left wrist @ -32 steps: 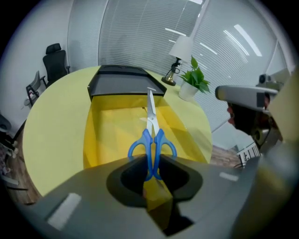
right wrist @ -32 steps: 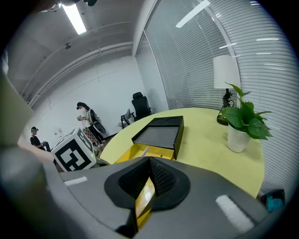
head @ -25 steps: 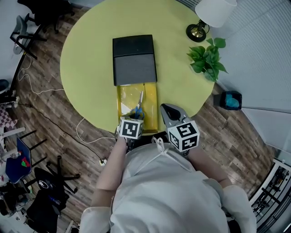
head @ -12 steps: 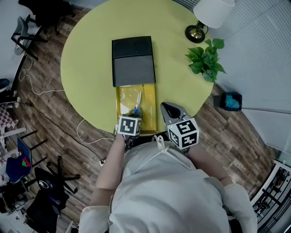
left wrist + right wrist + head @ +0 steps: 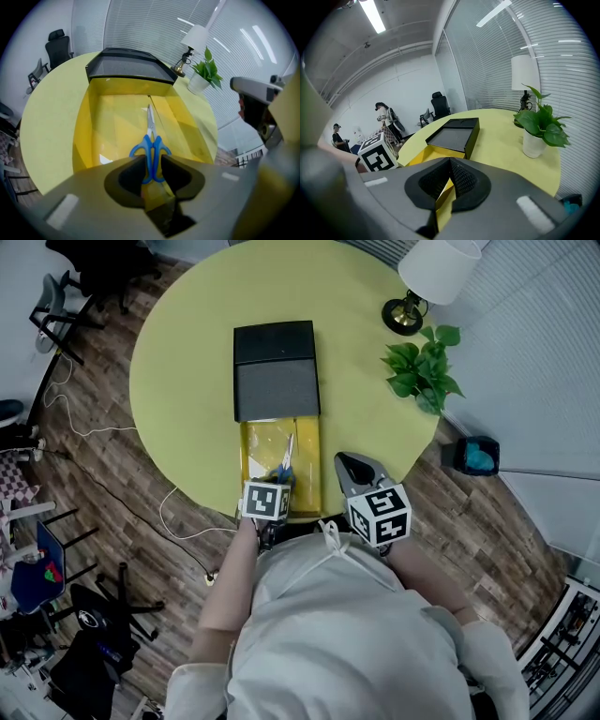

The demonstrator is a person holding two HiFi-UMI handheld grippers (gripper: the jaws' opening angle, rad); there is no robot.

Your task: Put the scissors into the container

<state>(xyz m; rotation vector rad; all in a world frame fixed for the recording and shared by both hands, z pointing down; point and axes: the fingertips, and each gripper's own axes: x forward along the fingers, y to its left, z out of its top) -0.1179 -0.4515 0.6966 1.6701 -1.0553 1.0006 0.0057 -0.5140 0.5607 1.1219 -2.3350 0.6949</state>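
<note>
- The blue-handled steel scissors (image 5: 286, 463) lie flat in the yellow pulled-out drawer (image 5: 309, 451) of the black rectangular container (image 5: 277, 371). Their blades point toward the black shell, and the drawer reaches the near edge of the round yellow-green table (image 5: 187, 362).
- The left gripper (image 5: 151, 161) has its fingers released. They have just been opening, and the blue handles sit between them, unpressed.
- The right gripper (image 5: 449, 165) has its fingers clenched on the drawer's thin yellow wall, at its right near corner.
</note>
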